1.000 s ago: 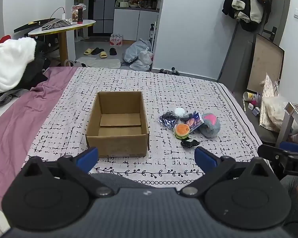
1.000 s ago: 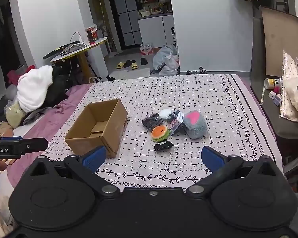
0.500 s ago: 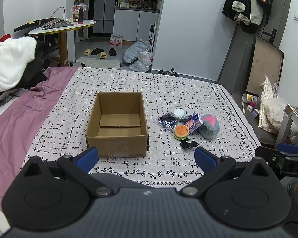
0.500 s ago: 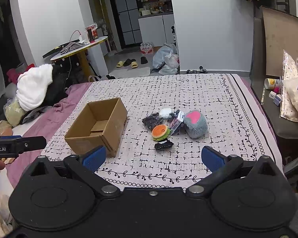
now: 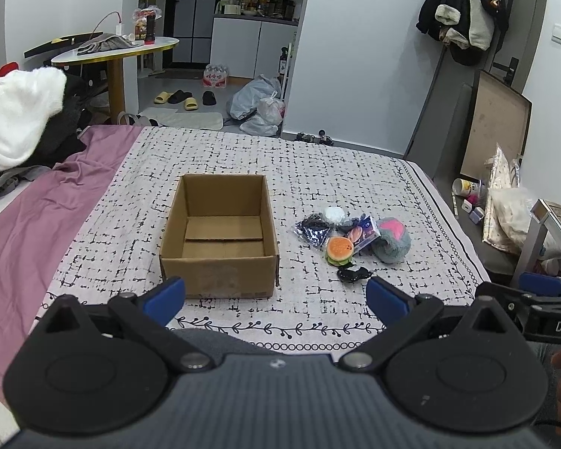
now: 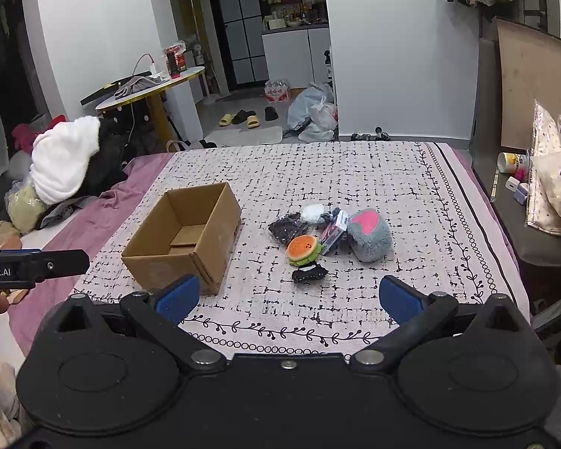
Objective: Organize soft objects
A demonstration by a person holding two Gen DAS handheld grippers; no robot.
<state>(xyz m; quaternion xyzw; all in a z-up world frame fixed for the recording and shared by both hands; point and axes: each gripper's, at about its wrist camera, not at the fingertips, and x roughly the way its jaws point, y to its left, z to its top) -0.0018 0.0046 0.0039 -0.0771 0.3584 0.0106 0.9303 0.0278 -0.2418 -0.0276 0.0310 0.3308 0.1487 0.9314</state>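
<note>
Both grippers hang above the near edge of the bed, w/ nothing between the fingers. Left gripper (image 5: 276, 297): blue pads spread wide apart, empty. Right gripper (image 6: 288, 297): same, spread wide, empty.

Landmark = cardboard box (image 5: 220, 239), open top, upright on the patterned bedspread (image 5: 318, 172), nothing visible inside except its bottom flaps. Left gripper sits just in front of the box's near wall; right gripper is in front & to the right of it.

Soft objs all lie in one cluster right of the box, apart from it:
- small black item (image 5: 352, 274), nearest, alone at the front of the cluster
- burger plush (image 5: 339, 250) just behind it
- grey plush w/ pink patch (image 5: 392, 239) right of the burger, farthest from the box
- colourful packet (image 5: 363, 232) wedged btw burger & grey plush, touching both
- dark speckled pouch (image 5: 313, 230), closest to the box
- white fluffy item (image 5: 336, 215) at the back, touching the pouch

Left of the box: purple sheet (image 5: 30, 224), then a white fluffy pile (image 5: 15, 123) farther back. Beyond the bed: round table (image 5: 116, 50), slippers (image 5: 175, 98) & plastic bags (image 5: 258, 106) on the floor.
</note>
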